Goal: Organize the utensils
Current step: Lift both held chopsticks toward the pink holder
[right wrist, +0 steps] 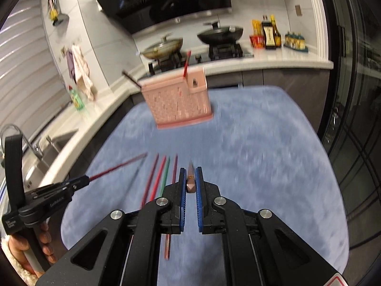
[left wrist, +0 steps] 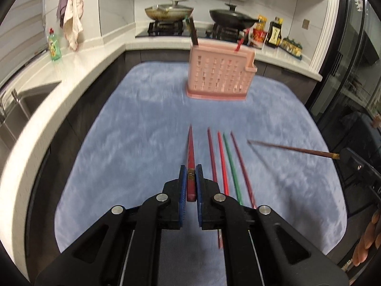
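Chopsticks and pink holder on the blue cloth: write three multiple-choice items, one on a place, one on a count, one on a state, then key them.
1. Where does the pink holder stand?
A. on the blue cloth
B. in the sink
C. on the stove

2. How many chopsticks lie loose on the cloth between the two held ones?
A. one
B. four
C. seven

3. What is the left gripper doing?
A. hanging open
B. gripping the holder
C. clamping a dark red chopstick

Key: 1 A, its base sits on the cloth; 2 B, two dark red, one bright red, one green chopstick; 3 C, the stick sits between its blue pads, as a brown chopstick does in the right gripper.
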`<act>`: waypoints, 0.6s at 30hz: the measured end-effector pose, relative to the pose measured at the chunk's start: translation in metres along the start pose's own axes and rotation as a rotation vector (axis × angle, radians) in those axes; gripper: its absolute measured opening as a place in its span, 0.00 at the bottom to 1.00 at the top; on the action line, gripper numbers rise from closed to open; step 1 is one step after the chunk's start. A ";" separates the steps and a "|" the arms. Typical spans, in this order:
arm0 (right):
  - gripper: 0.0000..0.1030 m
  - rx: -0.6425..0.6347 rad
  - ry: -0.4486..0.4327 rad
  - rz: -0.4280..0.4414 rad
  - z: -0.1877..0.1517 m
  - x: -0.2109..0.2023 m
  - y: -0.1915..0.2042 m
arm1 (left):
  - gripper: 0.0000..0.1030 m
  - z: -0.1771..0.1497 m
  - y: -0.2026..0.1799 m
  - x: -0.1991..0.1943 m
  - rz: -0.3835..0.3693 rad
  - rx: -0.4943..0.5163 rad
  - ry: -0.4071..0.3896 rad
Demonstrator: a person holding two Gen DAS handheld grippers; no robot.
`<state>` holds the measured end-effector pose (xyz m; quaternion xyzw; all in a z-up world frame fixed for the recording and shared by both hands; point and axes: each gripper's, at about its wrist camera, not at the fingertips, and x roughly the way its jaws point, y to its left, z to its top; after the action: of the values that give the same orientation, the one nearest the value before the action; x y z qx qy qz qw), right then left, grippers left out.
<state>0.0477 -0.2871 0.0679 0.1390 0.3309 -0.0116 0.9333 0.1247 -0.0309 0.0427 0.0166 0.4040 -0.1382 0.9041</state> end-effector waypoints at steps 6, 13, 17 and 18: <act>0.07 -0.009 -0.072 0.008 0.048 0.000 -0.001 | 0.07 0.046 0.000 -0.008 0.007 0.007 -0.067; 0.07 -0.003 -0.125 0.029 0.094 0.005 0.001 | 0.07 0.103 0.000 -0.012 -0.010 -0.002 -0.132; 0.07 0.009 -0.162 0.051 0.123 0.004 0.000 | 0.07 0.133 -0.007 -0.020 -0.044 0.014 -0.172; 0.07 0.013 -0.170 0.058 0.129 0.005 0.000 | 0.07 0.142 -0.010 -0.022 -0.051 0.022 -0.186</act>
<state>0.1303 -0.3210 0.1606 0.1532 0.2462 0.0014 0.9570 0.2109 -0.0557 0.1553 0.0036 0.3170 -0.1665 0.9337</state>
